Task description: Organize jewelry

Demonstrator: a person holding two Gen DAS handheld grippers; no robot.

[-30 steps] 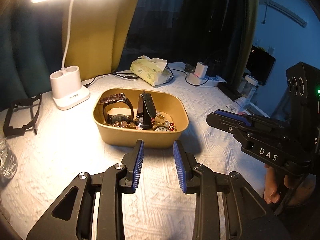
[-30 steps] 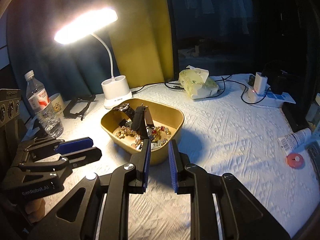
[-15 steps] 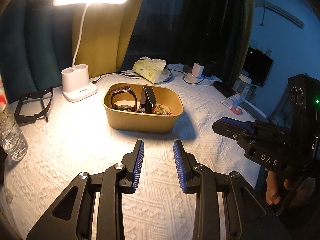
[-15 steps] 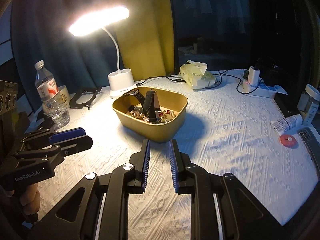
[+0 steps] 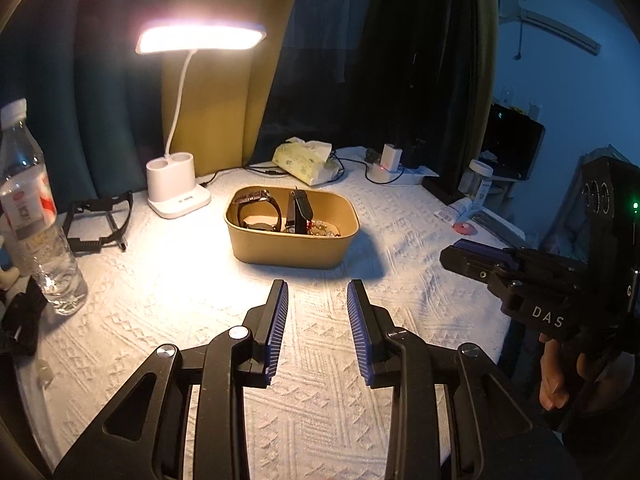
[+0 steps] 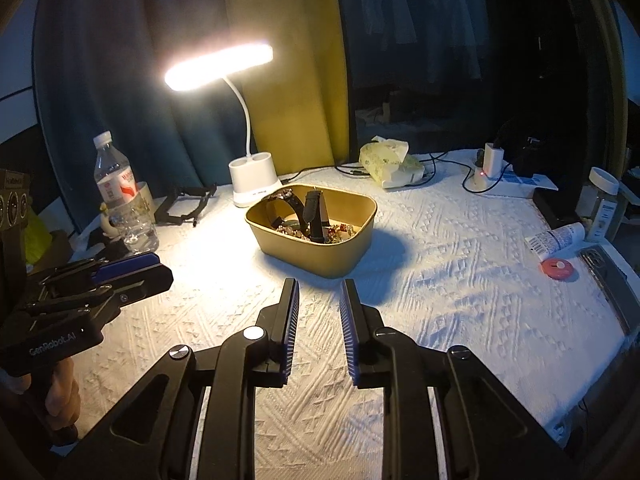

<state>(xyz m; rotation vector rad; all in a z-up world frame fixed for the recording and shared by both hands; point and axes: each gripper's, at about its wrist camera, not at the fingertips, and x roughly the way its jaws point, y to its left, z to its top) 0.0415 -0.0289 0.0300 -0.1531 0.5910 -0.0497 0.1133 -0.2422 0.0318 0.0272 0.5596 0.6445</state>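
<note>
a tan rectangular tub (image 5: 294, 246) is seen on the white textured cloth (image 5: 180, 300), at about 12 o'clock from the left gripper (image 5: 317, 294) and well apart from it. inside the tub, a watch with a brown strap (image 5: 256, 206) is stood on edge toward 10 o'clock, a black-strapped watch (image 5: 298, 212) is propped upright near the middle, and a heap of beaded jewelry (image 5: 324, 229) is lain toward 3 o'clock. the left gripper is held above the cloth with its blue-padded jaws parted by a moderate gap, and nothing is gripped. the right gripper (image 6: 319, 295) is likewise held over the cloth, its jaws parted a little more narrowly, with nothing between them; the tub is found at its 12 o'clock. a lit white desk lamp (image 5: 176, 192) is placed at 10 o'clock from the tub, a tissue pack (image 5: 306, 158) at 12 o'clock, and a water bottle (image 5: 34, 216) far out at 9 o'clock.
</note>
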